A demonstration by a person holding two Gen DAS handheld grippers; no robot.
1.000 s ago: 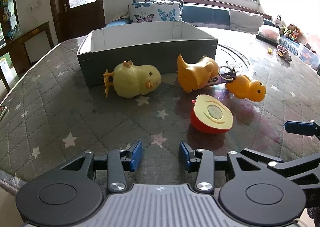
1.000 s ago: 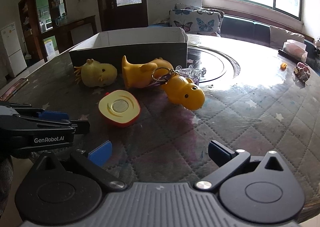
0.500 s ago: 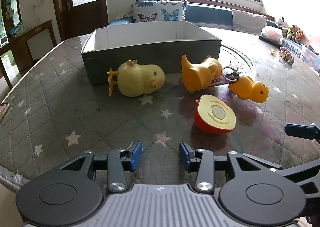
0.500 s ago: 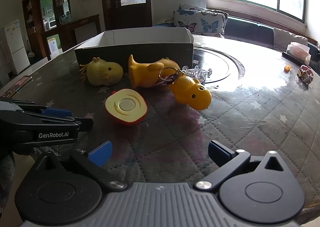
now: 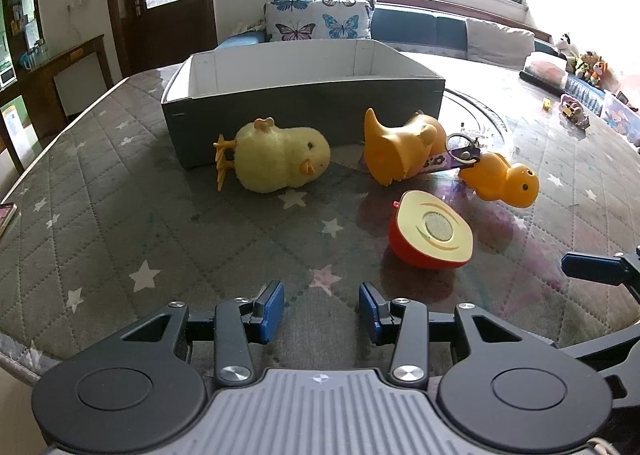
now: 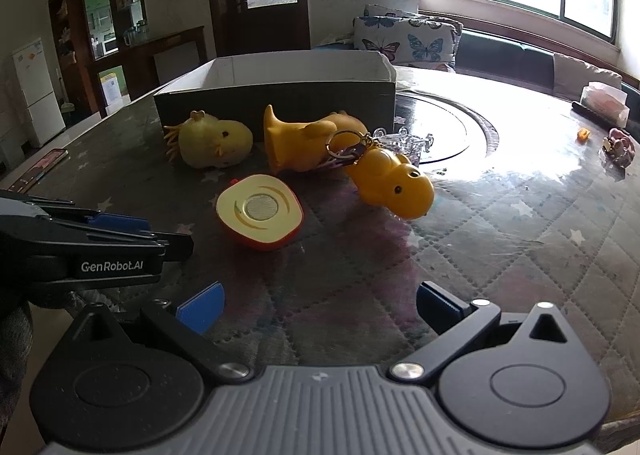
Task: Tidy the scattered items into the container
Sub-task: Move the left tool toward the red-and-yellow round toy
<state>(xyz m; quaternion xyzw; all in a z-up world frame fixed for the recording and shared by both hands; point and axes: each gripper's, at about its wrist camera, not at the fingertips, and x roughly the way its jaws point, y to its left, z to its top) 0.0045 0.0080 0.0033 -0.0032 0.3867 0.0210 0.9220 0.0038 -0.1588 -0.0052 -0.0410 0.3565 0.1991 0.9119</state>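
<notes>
A grey open box (image 5: 304,111) (image 6: 280,95) stands on the table. In front of it lie a fluffy yellow chick (image 5: 280,163) (image 6: 214,145), a large orange duck (image 5: 404,151) (image 6: 308,141), a small orange duck with a key ring (image 5: 500,181) (image 6: 392,183), and a red apple half (image 5: 430,235) (image 6: 260,213), cut face up. My left gripper (image 5: 322,311) is open and empty, short of the toys; it shows at the left of the right wrist view (image 6: 120,239). My right gripper (image 6: 320,307) is wide open and empty, short of the apple half.
The table has a quilted star-patterned cover (image 5: 120,215) under glass, with a round turntable (image 6: 448,127) behind the toys. A phone (image 6: 40,171) lies at the left edge. Small toys (image 6: 618,143) and a tissue box (image 6: 604,99) sit far right.
Both grippers have moved forward a little toward the toys, which look larger and closer now. The toys and box have not moved. Both jaws stay open.
</notes>
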